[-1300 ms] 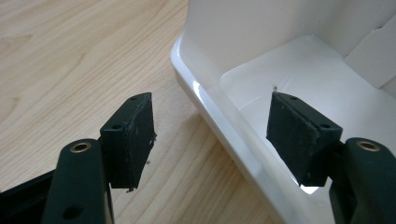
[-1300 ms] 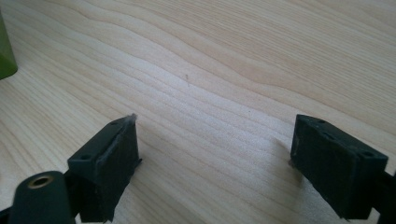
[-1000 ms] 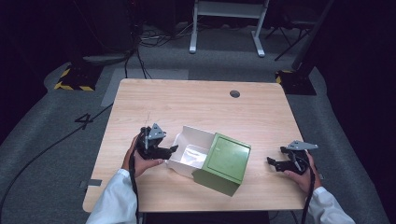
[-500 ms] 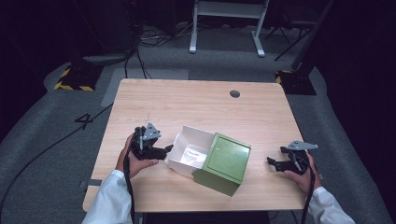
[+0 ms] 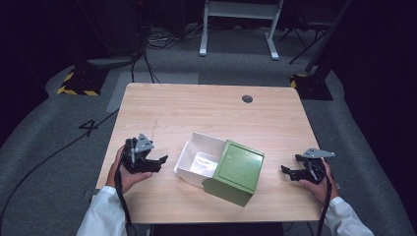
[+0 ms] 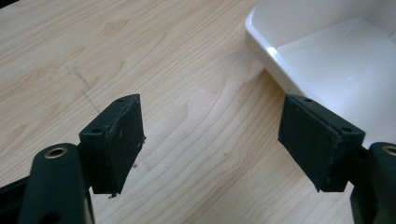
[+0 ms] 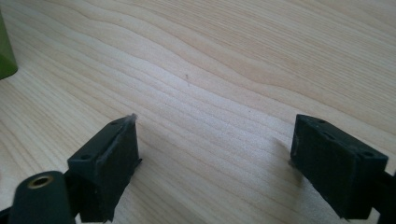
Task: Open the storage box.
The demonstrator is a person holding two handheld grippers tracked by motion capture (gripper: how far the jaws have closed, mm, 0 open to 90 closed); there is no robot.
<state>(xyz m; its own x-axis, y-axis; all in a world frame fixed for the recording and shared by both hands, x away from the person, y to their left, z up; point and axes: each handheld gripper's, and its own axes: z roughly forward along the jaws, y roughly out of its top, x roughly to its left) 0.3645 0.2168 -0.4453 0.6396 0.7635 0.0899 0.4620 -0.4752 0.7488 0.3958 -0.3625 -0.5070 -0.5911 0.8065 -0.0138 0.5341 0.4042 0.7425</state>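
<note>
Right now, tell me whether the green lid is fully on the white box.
Partly off. The green lid covers only the white box's right end; its left part lies open.

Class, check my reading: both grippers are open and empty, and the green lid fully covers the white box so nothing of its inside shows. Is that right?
Not quite. The green lid covers only part of the white box; the high view shows its inside open on the left gripper's side. Both the left gripper and the right gripper are indeed open and empty.

Light wooden table [image 5: 206, 113], round grommet hole [image 5: 247, 99] near far edge. Grey carpet floor [image 5: 64, 147], dim surroundings. Black cables [image 5: 147, 46] trail behind. White frame legs [image 5: 238, 19] beyond. Yellow-black hazard tape [image 5: 76, 91] at far left.
</note>
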